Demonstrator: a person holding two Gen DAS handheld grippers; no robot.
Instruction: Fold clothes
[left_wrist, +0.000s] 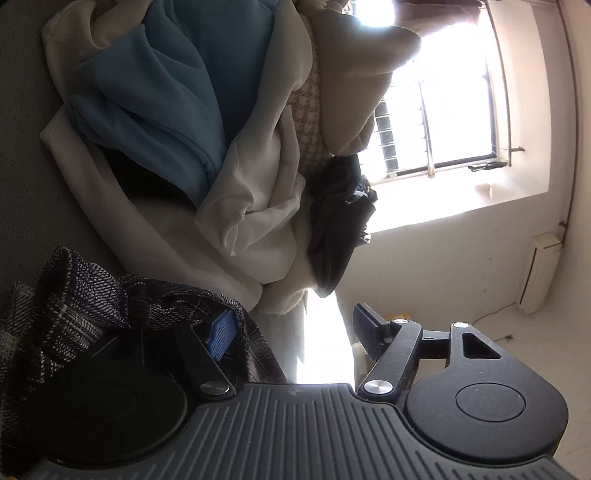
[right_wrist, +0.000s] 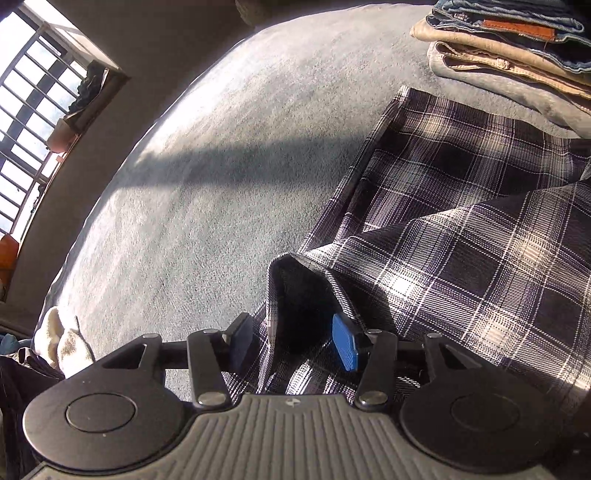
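A dark plaid garment (right_wrist: 461, 229) lies spread on the grey bed cover (right_wrist: 221, 166), with one folded edge standing up near the camera. My right gripper (right_wrist: 291, 345) is open, and that raised plaid fold sits between its fingers without being pressed by the pads. In the left wrist view the camera is rolled sideways. My left gripper (left_wrist: 295, 332) is open wide. A bunch of the plaid garment (left_wrist: 74, 295) drapes over its left finger beside the blue pad (left_wrist: 221, 334), and nothing sits in the gap.
An unfolded heap lies ahead of the left gripper: a blue fleece (left_wrist: 177, 92), a cream garment (left_wrist: 251, 206) and a dark one (left_wrist: 336, 221). A stack of folded clothes (right_wrist: 509, 55) sits at the far right of the bed. A barred window (right_wrist: 33, 110) is on the left.
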